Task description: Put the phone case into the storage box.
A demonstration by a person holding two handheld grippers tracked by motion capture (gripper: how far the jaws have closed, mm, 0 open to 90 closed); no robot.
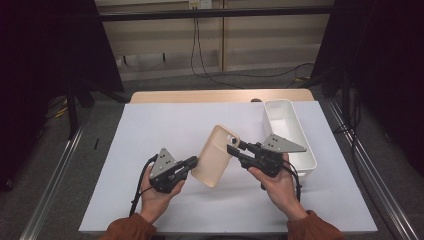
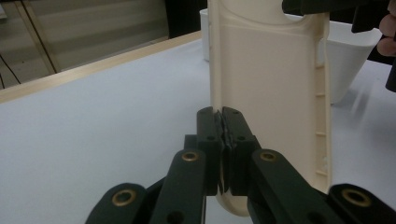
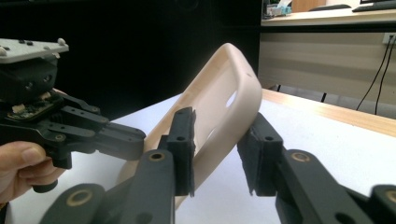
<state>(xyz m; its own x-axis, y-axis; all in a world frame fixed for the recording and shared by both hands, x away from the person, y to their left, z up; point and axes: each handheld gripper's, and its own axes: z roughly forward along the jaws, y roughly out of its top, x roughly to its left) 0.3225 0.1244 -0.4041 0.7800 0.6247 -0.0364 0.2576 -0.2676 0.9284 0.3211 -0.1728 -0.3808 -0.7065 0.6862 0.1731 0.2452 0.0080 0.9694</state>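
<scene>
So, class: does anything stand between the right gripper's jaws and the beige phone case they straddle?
Nothing visible does. The right gripper has its pads either side of the phone case edge, with a gap on one side. The left gripper pinches the opposite end.

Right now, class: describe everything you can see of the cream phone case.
The cream phone case is a smooth, plastic-looking shell with raised edges, side slots and a camera opening. It is held tilted above the white sheet. The left tongs clamp its lower edge; the right tongs straddle its upper edge, one pad apart.
</scene>
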